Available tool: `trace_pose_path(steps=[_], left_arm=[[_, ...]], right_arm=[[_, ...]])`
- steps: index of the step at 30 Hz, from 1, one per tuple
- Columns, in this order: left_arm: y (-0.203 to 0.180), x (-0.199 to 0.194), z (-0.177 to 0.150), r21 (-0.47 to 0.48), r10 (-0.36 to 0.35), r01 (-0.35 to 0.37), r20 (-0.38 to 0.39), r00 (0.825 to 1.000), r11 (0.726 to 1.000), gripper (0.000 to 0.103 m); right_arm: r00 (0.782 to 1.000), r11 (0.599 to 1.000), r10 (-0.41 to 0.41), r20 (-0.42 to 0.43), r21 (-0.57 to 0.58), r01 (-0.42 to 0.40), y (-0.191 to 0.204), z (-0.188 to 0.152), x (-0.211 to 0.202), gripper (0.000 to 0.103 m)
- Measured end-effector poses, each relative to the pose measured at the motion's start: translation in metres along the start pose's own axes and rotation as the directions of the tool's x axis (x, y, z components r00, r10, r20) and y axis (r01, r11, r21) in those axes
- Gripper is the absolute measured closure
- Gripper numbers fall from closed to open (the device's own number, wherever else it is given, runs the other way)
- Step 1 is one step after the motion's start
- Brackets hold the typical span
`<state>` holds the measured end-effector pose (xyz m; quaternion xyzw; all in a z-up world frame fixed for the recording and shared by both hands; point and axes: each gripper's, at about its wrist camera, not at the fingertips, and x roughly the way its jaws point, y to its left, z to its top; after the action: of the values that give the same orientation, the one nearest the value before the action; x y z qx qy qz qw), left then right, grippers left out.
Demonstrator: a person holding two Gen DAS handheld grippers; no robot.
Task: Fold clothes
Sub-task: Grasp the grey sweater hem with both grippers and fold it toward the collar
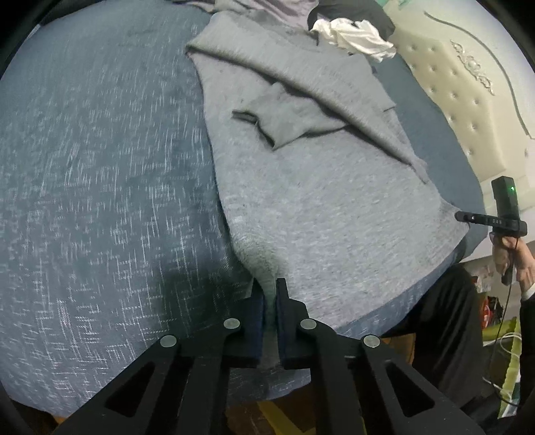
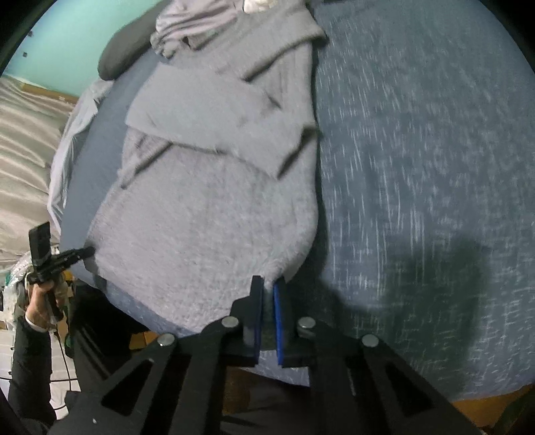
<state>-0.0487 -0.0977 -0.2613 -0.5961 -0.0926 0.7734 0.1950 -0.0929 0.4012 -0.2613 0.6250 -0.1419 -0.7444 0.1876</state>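
Note:
A grey knitted sweater (image 1: 334,207) lies flat on the blue speckled bed cover (image 1: 100,167), both sleeves folded across its body. My left gripper (image 1: 269,287) is shut on the sweater's near hem corner, with grey cloth pinched between the blue pads. At the right edge of the left wrist view, my right gripper (image 1: 459,216) bites the other hem corner. In the right wrist view, the right gripper (image 2: 267,282) is shut on its corner of the sweater (image 2: 200,234), and the left gripper (image 2: 88,251) nips the far corner. The hem is lifted slightly.
A white crumpled cloth (image 1: 354,36) and a pile of grey clothes (image 2: 187,30) lie beyond the sweater's collar, near a dark cushion (image 2: 117,57). A cream tufted headboard (image 1: 468,100) borders one side. The bed's near edge and the person's dark trousers (image 1: 444,318) are just below the grippers.

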Motion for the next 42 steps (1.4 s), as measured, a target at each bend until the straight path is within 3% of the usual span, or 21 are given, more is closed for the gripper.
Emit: trace_pose_path(steps=[14, 26, 42], left_arm=[[-0.029, -0.047, 0.024, 0.057, -0.037, 0.033, 0.077, 0.996, 0.998, 0.098], [-0.045, -0.080, 0.014, 0.102, -0.064, 0.050, 0.135, 0.989, 0.994, 0.099], [-0.054, -0.106, -0.002, 0.140, -0.094, 0.070, 0.175, 0.980, 0.988, 0.099]], right_arm=[[0.991, 0.997, 0.039, 0.131, -0.064, -0.031, 0.025, 0.019, -0.058, 0.099], [0.969, 0.986, 0.098, 0.225, -0.157, -0.063, 0.060, 0.008, -0.105, 0.100], [0.951, 0.976, 0.140, 0.277, -0.198, -0.086, 0.073, -0.014, -0.137, 0.100]])
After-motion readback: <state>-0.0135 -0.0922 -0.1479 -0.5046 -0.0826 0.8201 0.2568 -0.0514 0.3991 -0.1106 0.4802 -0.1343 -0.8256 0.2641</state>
